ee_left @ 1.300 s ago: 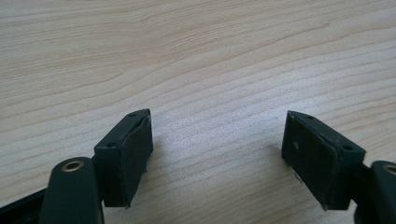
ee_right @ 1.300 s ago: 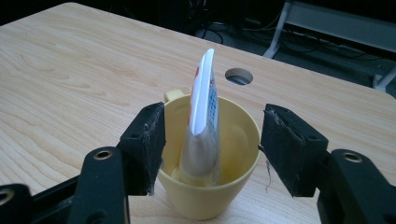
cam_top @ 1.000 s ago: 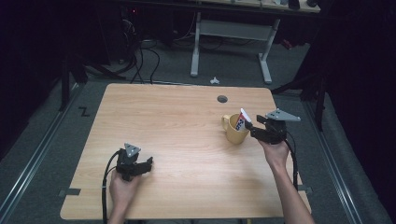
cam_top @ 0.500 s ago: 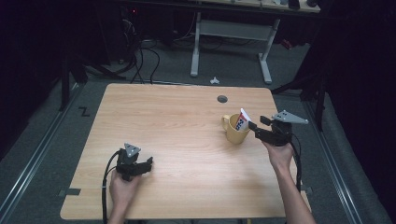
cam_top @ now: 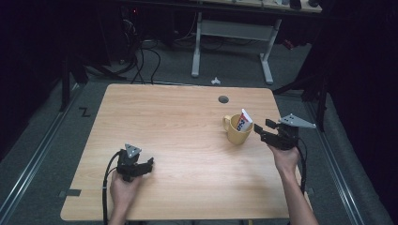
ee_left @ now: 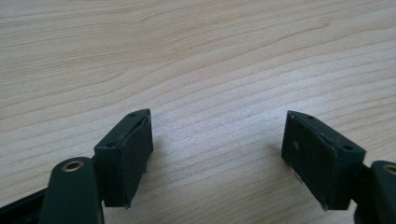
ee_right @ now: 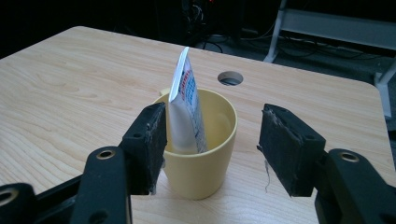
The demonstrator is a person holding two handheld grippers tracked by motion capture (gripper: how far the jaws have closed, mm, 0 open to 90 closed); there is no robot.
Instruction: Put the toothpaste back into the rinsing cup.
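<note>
A yellow mug (cam_top: 236, 131) (ee_right: 201, 154) stands on the right part of the wooden table (cam_top: 173, 122). A white toothpaste tube (cam_top: 243, 121) (ee_right: 186, 107) stands upright in it, leaning on the rim. My right gripper (cam_top: 264, 128) (ee_right: 212, 144) hovers just right of the mug, open, with nothing between its pads. The tube is free of them. My left gripper (cam_top: 143, 164) (ee_left: 217, 154) rests low over the table near its front left, open and empty over bare wood.
A round cable hole (cam_top: 223, 99) (ee_right: 230, 77) lies behind the mug near the far edge. Beyond the table stand a desk frame (cam_top: 230, 33) and loose cables (cam_top: 141, 51) on the dark floor. A small white object (cam_top: 215, 80) lies on the floor.
My right gripper has drawn back a little to the right, away from the mug. The tube stays in the mug. The left hand has not moved.
</note>
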